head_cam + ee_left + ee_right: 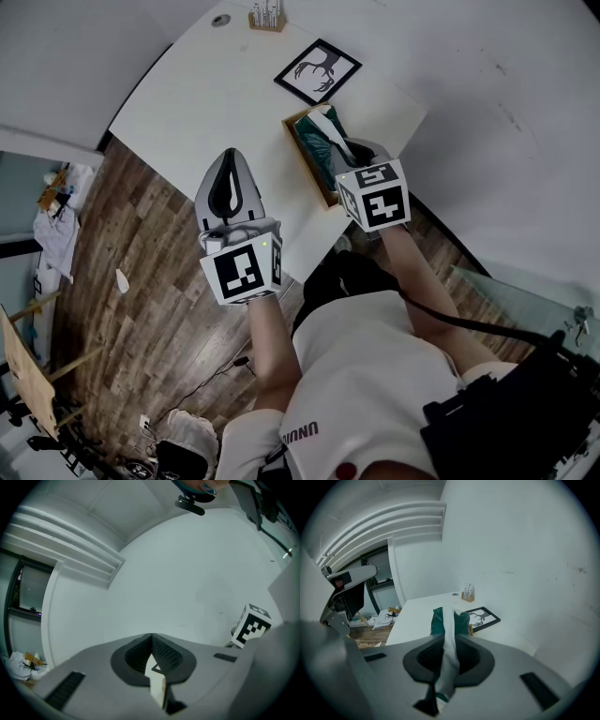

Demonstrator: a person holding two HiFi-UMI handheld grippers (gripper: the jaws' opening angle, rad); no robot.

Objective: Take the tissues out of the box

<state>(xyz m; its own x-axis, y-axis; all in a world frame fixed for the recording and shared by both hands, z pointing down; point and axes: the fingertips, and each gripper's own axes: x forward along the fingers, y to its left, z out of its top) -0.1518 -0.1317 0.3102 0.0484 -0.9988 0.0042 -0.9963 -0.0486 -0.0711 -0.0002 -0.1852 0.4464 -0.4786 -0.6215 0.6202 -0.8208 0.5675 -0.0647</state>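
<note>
A wooden box (310, 173) stands near the table's front edge, with a green tissue pack (307, 139) in it. My right gripper (339, 141) is over the box, tilted down and shut on a white tissue (322, 119). In the right gripper view the tissue (449, 634) runs as a long strip between the jaws of the right gripper (449, 638), up from the green pack (438, 623). My left gripper (230, 180) hovers level over the table's left edge, apart from the box. Its jaws meet at the tip of the left gripper (151, 635) with nothing held.
A framed black-and-white picture (317, 71) lies beyond the box on the white table (206, 103). A small wooden holder (267, 17) stands at the far edge. A white wall rises to the right, and clutter lies on the wood floor (122, 281) to the left.
</note>
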